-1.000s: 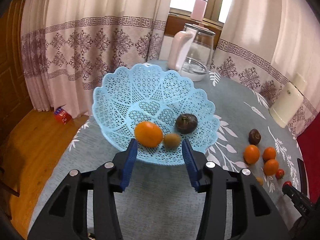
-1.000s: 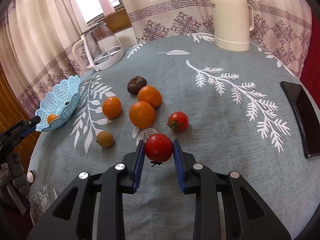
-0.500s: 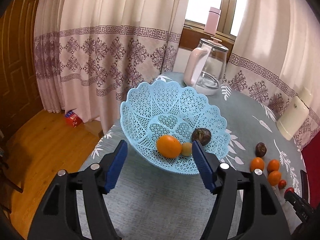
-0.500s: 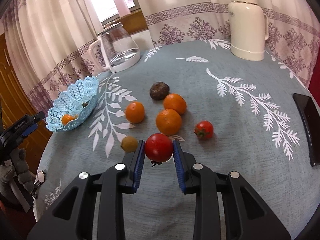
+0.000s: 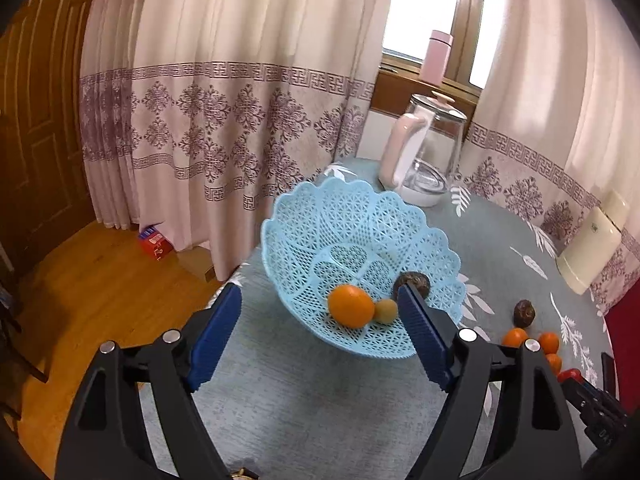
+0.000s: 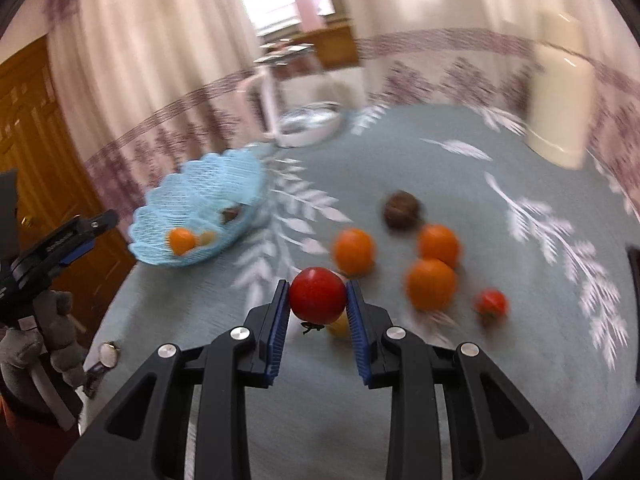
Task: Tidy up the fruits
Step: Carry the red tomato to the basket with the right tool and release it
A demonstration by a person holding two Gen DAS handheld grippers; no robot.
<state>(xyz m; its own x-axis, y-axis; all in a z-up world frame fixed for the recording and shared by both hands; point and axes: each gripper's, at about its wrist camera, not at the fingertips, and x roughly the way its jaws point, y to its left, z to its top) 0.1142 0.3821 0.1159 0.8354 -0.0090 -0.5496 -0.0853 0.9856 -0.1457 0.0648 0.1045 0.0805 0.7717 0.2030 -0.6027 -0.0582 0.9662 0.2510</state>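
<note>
My right gripper (image 6: pixel 318 306) is shut on a red tomato (image 6: pixel 317 295), held above the grey tablecloth. Three oranges (image 6: pixel 431 283), a dark brown fruit (image 6: pixel 401 210) and a small tomato (image 6: pixel 491 304) lie on the table to its right; a small yellowish fruit (image 6: pixel 338 326) shows just under the held tomato. The blue lattice basket (image 6: pixel 200 196) stands at the left. In the left wrist view the basket (image 5: pixel 352 224) holds an orange (image 5: pixel 351 305), a small brownish fruit (image 5: pixel 385 311) and a dark fruit (image 5: pixel 412 281). My left gripper (image 5: pixel 320 326) hangs wide open before it, with nothing between its fingers.
A glass kettle with a pink handle (image 5: pixel 426 154) stands behind the basket. A cream thermos jug (image 6: pixel 560 92) is at the table's far right. A dark phone (image 6: pixel 634 264) lies at the right edge. Curtains, a wooden door and floor lie beyond the table's left edge.
My left gripper has pulled back from the basket and opened wider. My right gripper has lifted the tomato and swung left toward the basket; its view is blurred.
</note>
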